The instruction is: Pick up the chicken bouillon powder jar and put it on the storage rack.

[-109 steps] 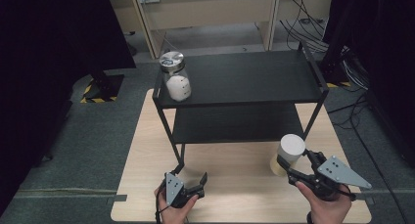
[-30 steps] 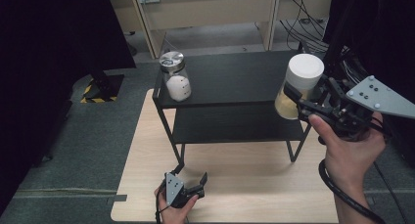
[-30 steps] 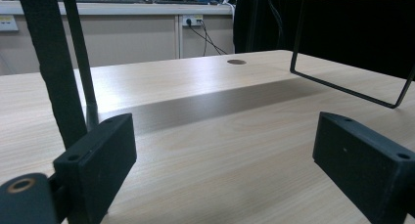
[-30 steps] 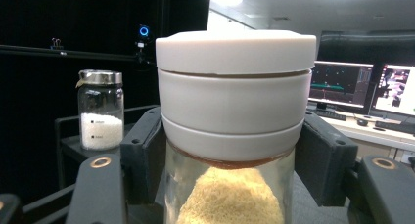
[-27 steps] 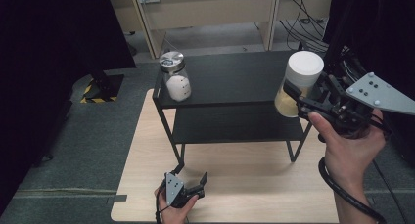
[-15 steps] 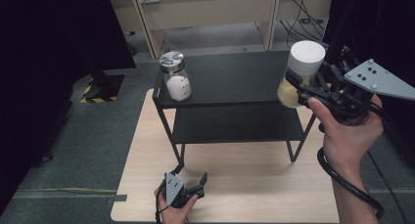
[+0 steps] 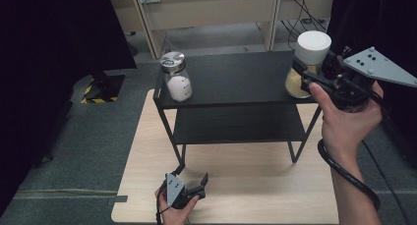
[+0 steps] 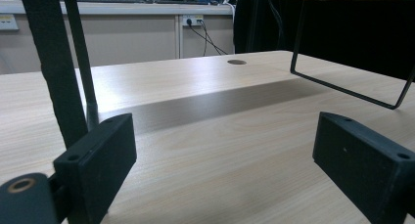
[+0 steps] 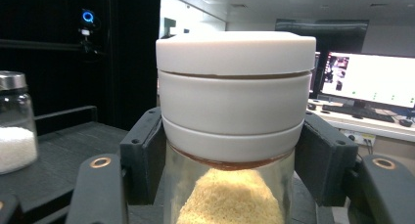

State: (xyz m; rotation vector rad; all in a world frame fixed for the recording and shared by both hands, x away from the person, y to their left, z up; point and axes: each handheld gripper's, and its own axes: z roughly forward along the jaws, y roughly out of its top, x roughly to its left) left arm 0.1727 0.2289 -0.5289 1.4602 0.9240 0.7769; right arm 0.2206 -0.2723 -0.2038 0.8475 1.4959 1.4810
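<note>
My right gripper [image 7: 306,73] is shut on a glass jar with a wide white lid [image 7: 310,55] and yellow grains inside. It holds the jar upright above the right end of the black shelf's top board [image 7: 236,77]. In the right gripper view the jar [image 9: 235,116] stands between both pads, gripped just below the lid. A second glass jar with a metal lid and white grains [image 7: 176,77] stands at the top board's left end, also the jar [image 9: 14,121] seen far left. My left gripper [image 7: 193,182] rests open on the wooden table [image 7: 246,185] in front of the shelf, with nothing between its fingers [image 8: 98,160].
The black two-level shelf stands on the light wooden table; its lower board [image 7: 236,126] is bare. A shelf leg [image 8: 58,67] stands right before the left gripper. Desks and cables lie beyond the table, and a dark curtain [image 7: 49,63] hangs at the left.
My right gripper has carried the white-lidded jar up from the table beside the shelf to above the top board's right end, and in the last second further back and a little up. The left gripper kept still.
</note>
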